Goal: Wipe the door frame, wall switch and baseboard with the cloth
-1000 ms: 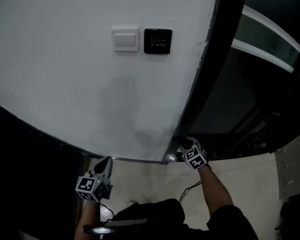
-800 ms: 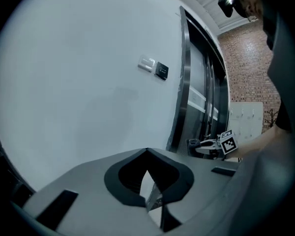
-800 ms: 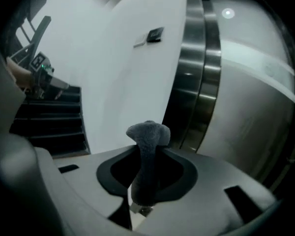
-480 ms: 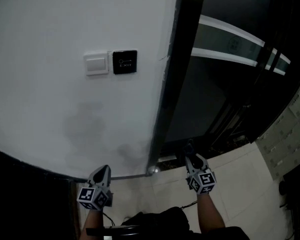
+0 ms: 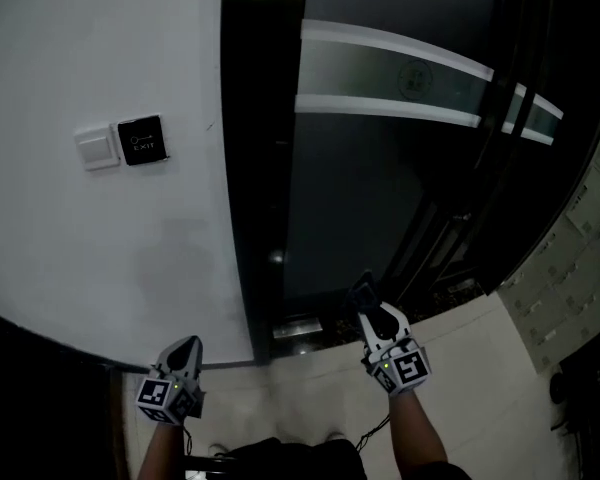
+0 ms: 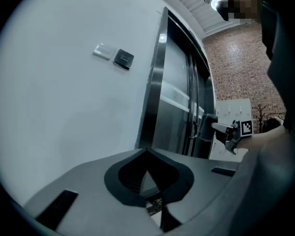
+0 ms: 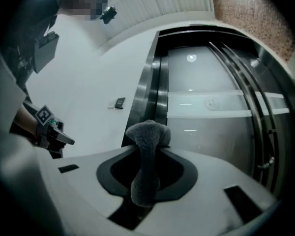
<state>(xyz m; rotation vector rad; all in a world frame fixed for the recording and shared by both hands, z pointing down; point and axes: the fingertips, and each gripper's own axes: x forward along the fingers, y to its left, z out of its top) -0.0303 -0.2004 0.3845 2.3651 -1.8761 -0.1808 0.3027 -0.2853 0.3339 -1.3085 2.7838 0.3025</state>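
The right gripper point(image 5: 368, 306) has its jaws clamped on the grey cloth point(image 7: 146, 134), which stands up out of the jaws in a fuzzy roll with a rounded, folded top. In the head view that cloth is held low in front of the dark glass door point(image 5: 380, 198), to the right of the black door frame point(image 5: 252, 168) and above the pale tiled floor point(image 5: 470, 368); whether it touches the glass cannot be told. The left gripper point(image 5: 186, 346) hangs lower left, apart from the right one, in front of the foot of the white wall point(image 5: 100, 38), and the left gripper view shows its 2 jaws drawn together at the tips with nothing between them. On the wall, left of the frame, the white wall switch point(image 5: 98, 147) sits just beside a black plate marked EXIT point(image 5: 142, 140); both are well above the grippers. 2 pale frosted bands point(image 5: 400, 53) run across the glass. A dark strip point(image 5: 40, 343) runs along the bottom of the wall at the left, too dim to make out in detail.
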